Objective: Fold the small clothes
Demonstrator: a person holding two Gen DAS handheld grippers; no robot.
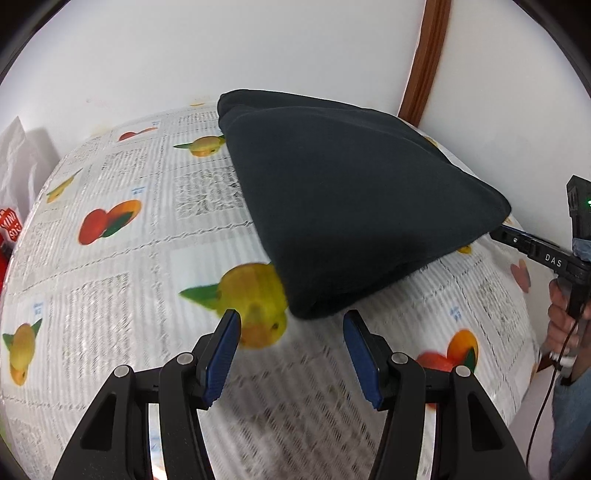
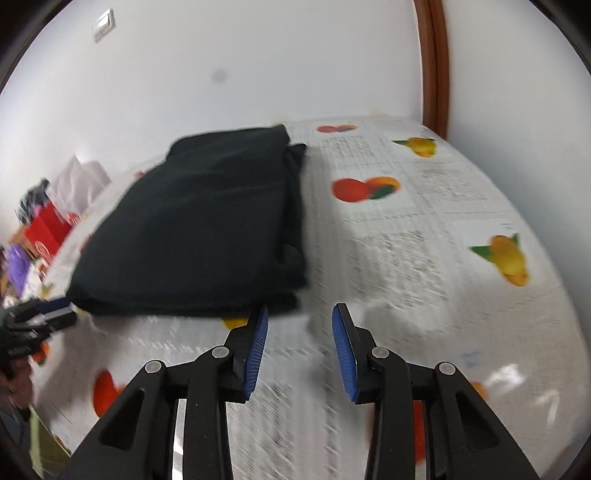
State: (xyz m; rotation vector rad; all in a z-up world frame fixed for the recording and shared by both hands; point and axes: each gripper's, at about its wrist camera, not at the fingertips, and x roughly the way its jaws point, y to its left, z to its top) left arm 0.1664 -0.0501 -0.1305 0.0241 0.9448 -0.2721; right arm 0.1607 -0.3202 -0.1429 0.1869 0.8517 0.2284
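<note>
A: Where's the cloth sitting?
B: Folded on the table, just ahead-left of right gripper, ahead-right of left gripper
A: Jaws?
B: Both parted, gripping nothing

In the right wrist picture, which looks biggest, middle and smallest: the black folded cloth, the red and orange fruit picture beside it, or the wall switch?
As they look in that view:
1. black folded cloth, by far the largest
2. red and orange fruit print
3. wall switch, smallest, though it is farther from the camera, so its real size is unsure
</note>
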